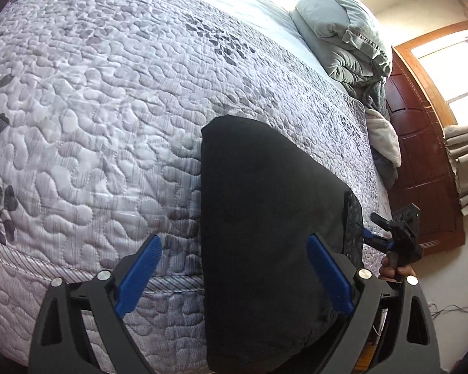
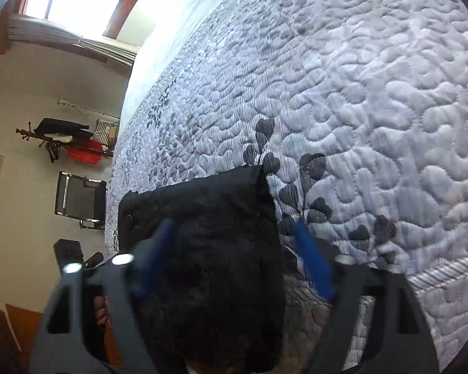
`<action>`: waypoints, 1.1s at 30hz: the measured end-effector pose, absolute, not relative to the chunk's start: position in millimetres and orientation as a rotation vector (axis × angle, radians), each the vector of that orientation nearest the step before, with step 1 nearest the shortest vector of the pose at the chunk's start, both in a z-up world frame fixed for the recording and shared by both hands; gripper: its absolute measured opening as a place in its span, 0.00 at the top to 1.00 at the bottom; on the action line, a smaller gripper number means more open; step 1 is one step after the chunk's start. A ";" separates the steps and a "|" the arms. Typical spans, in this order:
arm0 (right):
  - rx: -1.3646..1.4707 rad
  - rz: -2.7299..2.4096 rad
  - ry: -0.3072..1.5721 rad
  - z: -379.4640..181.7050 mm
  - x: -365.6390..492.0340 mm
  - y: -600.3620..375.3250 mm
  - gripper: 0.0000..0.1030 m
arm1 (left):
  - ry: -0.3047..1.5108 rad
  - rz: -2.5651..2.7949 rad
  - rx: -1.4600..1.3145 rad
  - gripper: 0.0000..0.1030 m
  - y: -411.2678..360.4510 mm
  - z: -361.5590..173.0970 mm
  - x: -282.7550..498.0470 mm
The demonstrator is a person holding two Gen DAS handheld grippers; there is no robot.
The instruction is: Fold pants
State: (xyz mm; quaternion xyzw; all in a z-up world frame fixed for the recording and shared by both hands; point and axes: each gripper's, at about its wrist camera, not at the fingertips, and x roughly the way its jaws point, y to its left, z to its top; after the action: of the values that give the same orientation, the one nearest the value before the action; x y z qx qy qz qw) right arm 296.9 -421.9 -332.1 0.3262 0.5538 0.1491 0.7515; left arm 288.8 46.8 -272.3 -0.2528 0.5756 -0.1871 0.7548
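Observation:
The black pants (image 1: 265, 218) lie folded on the quilted grey bedspread (image 1: 93, 109), at the bed's near edge and hanging over it. My left gripper (image 1: 234, 268) is open above the near end of the pants, one blue finger (image 1: 140, 274) over the quilt, the other (image 1: 327, 274) over the fabric. My right gripper shows at the pants' right side in the left wrist view (image 1: 377, 230). In the right wrist view the pants (image 2: 209, 249), button end showing, fill the space between my right gripper's (image 2: 234, 255) spread, blurred blue fingers.
Grey pillows and a rolled blanket (image 1: 343, 31) lie at the head of the bed by a wooden headboard (image 1: 421, 155). A window (image 2: 75, 0), a clothes rack (image 2: 71, 140) and a black chair (image 2: 81, 199) stand beyond the bed's left side.

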 end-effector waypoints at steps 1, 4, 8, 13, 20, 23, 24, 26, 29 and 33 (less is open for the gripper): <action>0.709 0.337 1.203 -327.8 291.4 -430.1 0.05 | 1.271 -0.428 -0.570 0.08 52.5 -275.5 293.6; 0.828 0.387 1.288 -342.3 273.4 -449.1 0.03 | 1.338 -0.514 -0.634 0.07 62.1 -291.7 305.4; 0.896 0.460 1.386 -370.0 257.3 -448.9 0.03 | 1.379 -0.618 -0.734 0.07 61.1 -313.6 312.9; 0.929 0.561 1.398 -381.7 253.4 -426.7 0.03 | 1.405 -0.679 -0.822 0.07 53.0 -335.8 314.5; 0.942 0.602 1.405 -389.4 265.8 -399.1 0.02 | 1.433 -0.696 -0.847 0.04 44.1 -352.5 320.0; 0.953 0.636 1.407 -390.4 266.2 -388.0 0.02 | 1.432 -0.770 -0.891 0.04 34.3 -351.7 321.3; 0.950 0.645 1.411 -392.1 268.9 -382.7 0.02 | 1.437 -0.787 -0.879 0.04 28.9 -351.6 320.5; 0.918 0.652 1.424 -392.5 270.8 -374.6 0.02 | 1.462 -0.791 -0.855 0.04 17.7 -356.3 319.6; 0.926 0.652 1.427 -393.0 272.7 -372.2 0.02 | 1.472 -0.788 -0.859 0.04 7.6 -359.9 320.8; 0.951 0.680 1.422 -392.0 277.5 -361.7 0.02 | 1.462 -0.799 -0.934 0.05 -0.6 -364.3 319.4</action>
State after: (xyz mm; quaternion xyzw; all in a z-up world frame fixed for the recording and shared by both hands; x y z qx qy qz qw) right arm 277.5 -361.7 -392.0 0.4112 0.6148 0.2940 0.6054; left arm 319.4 -0.6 -364.3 -0.3990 0.6248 -0.3413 0.5778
